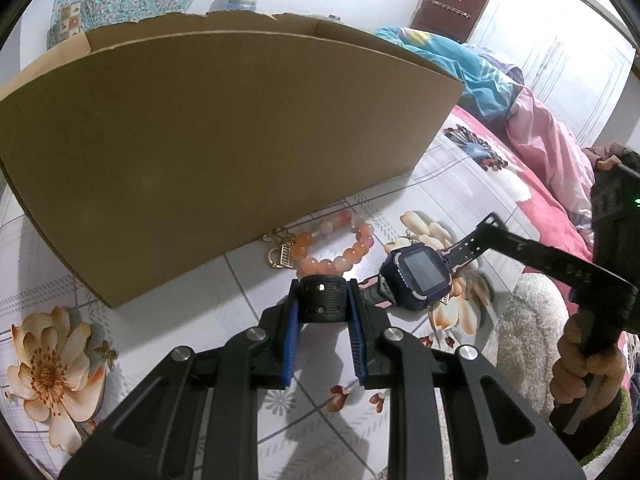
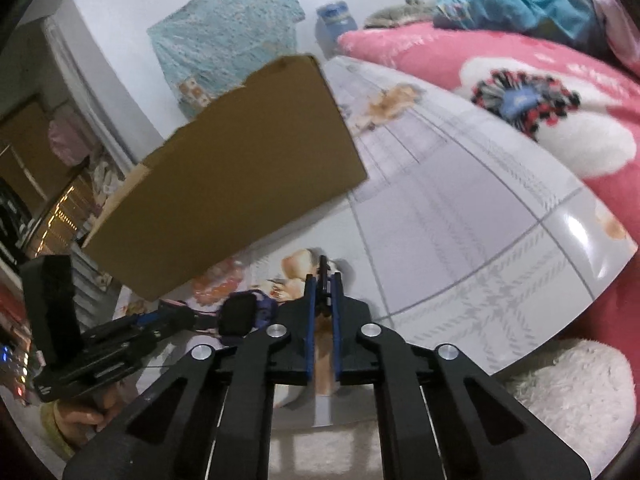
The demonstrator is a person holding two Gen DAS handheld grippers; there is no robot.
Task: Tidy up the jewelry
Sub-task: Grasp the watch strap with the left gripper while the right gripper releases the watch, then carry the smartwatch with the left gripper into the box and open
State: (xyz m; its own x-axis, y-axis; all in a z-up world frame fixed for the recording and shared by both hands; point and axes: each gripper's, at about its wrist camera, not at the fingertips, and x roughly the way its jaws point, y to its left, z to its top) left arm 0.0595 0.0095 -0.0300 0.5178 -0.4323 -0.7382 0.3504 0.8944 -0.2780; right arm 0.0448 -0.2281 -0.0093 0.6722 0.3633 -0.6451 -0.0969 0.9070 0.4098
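Left wrist view: left gripper [image 1: 323, 300] jaws clenched on one strap end of the watch [image 1: 418, 270] at frame centre over the counter [image 1: 224, 312], right gripper [image 2: 324, 280] clamps the other; light, floppy straps, best held near the rigid case.

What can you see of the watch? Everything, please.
The watch is a chunky smartwatch with a dark blue case, a dark blank square screen and black straps with pink undersides, plastic or rubber by the look. It is stretched out above the flowered tabletop, tilted. The left tongs clamp the ribbed, punched strap end; the right tongs are shut on the other strap end. An orange bead bracelet lies just beyond it, in front of the cardboard box.
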